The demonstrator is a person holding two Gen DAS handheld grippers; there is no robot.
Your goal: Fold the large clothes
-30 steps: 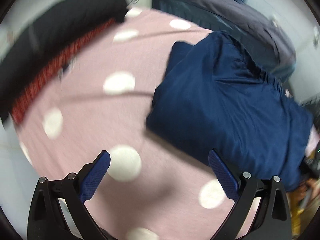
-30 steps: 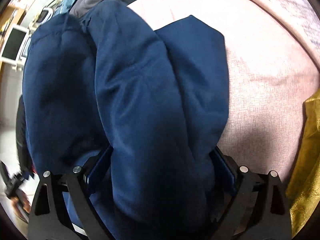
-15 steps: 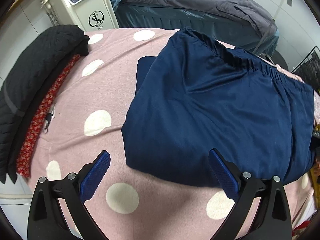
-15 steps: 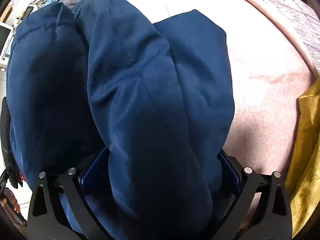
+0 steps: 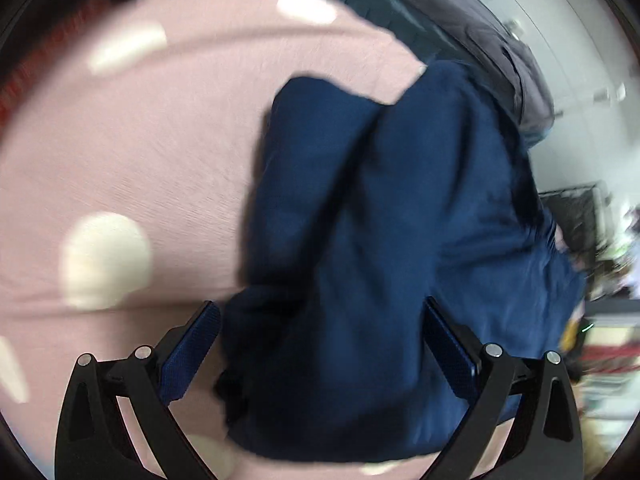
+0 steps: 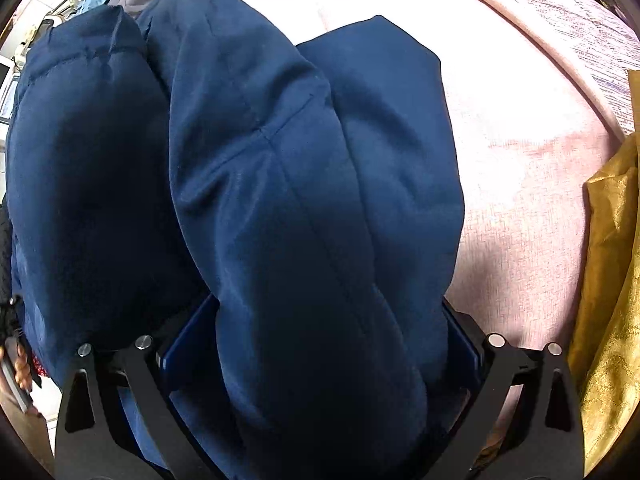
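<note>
A pink bedspread (image 5: 168, 152) with white dots covers the bed, with a grey bed (image 5: 496, 40) beyond it. In the blurred left wrist view, the left gripper (image 5: 320, 324) has its jaws spread wide, and the navy garment (image 5: 384, 240) lies bunched between and ahead of them; whether they grip it cannot be told. In the right wrist view, the right gripper (image 6: 320, 328) also has its jaws wide apart, a thick fold of the navy garment (image 6: 304, 208) filling the gap and draped forward over the pale pink cover (image 6: 516, 184). Yellow cloth (image 6: 608, 280) lies outside the right jaw.
</note>
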